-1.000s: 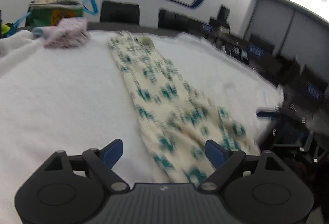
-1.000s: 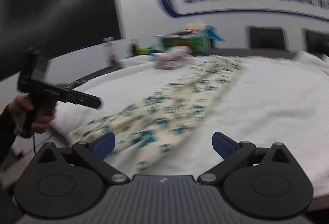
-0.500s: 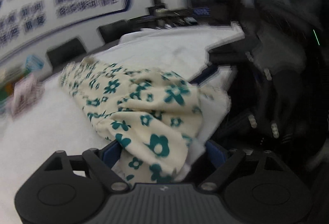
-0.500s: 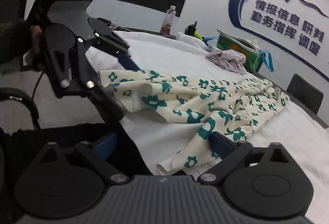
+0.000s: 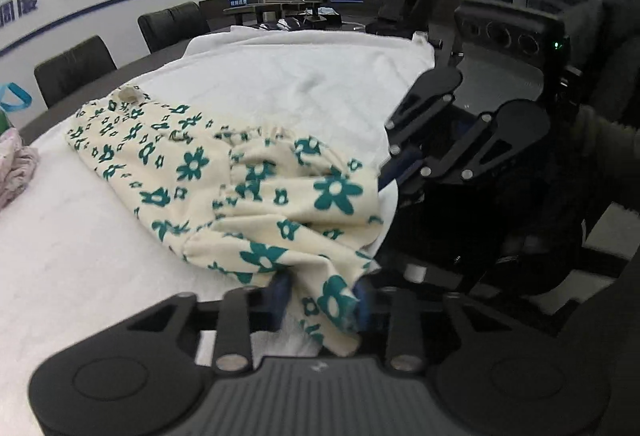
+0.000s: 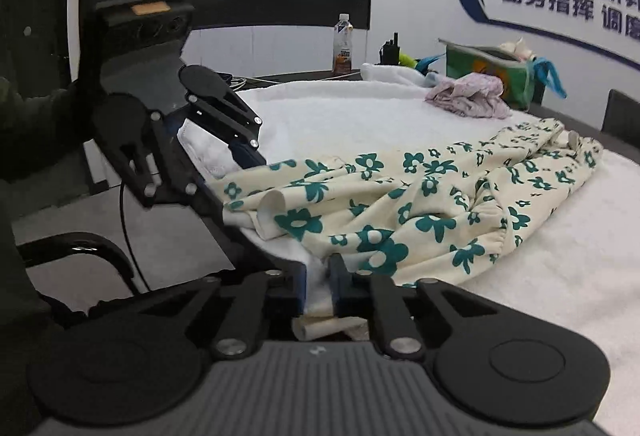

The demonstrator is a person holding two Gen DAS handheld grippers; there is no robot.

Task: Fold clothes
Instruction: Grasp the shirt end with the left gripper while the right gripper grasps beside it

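Observation:
Cream trousers with teal flowers [image 5: 240,172] [image 6: 440,196] lie bunched on the white towel-covered table [image 5: 300,76] [image 6: 340,112], their near end at the table edge. My left gripper [image 5: 320,296] is shut on a fold of that near end. It shows in the right wrist view as the left gripper [image 6: 240,156] at the trousers' corner. My right gripper [image 6: 318,284] is shut too. Pale cloth fills the gap between its pads, and the flowered hem drapes right over them. In the left wrist view the right gripper [image 5: 400,164] sits at the trousers' other corner.
A crumpled pink garment [image 6: 468,96] [image 5: 16,164] lies farther back beside a green bag [image 6: 492,72]. A drink bottle [image 6: 343,44] stands at the table's far end. Dark chairs [image 5: 76,68] line the far side. A person's dark sleeve [image 6: 36,124] holds the left gripper.
Both grippers were open a second ago above the flat trousers. They came down to the near edge from either side and shut on the trousers' end, which is now bunched.

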